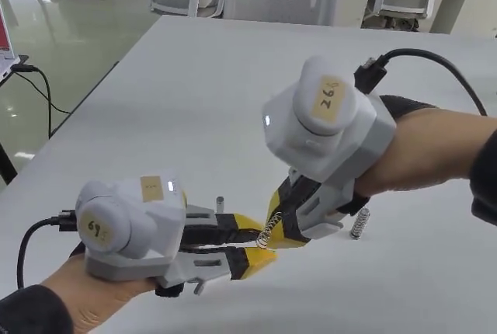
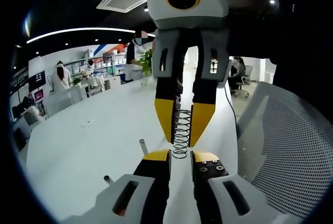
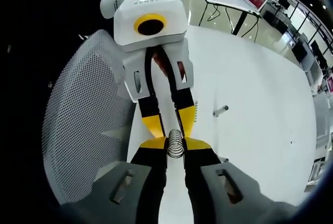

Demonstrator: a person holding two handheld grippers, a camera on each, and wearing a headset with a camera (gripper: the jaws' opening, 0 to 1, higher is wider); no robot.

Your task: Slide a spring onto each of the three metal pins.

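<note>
Pinching a spring (image 3: 175, 143) between their yellow tips, the right tongs (image 1: 278, 229) slant down from the upper right of the head view, raised off the white surface (image 1: 233, 78). The spring's length runs out past those tips toward the left tongs (image 1: 252, 242), which come in low from the lower left, tip to tip with the right pair.

Left gripper view: the spring lies along the gap of the right tongs, and its near end reaches in between the left tips. The left tips stand a narrow gap apart, roughly the spring's width. Cannot tell whether they press on it or merely flank it.

A second spring (image 1: 359, 224) stands on end on the surface, close beside the right tongs. Whether a pin runs through it cannot be made out.

A short metal pin (image 1: 220, 204) stands upright just beyond the left tongs, no spring on it. The left gripper view shows a farther pin (image 2: 143, 146) and a nearer pin (image 2: 107, 179) left of the tips, both bare. A mesh chair back (image 2: 291, 146) sits at the right of that view.
</note>
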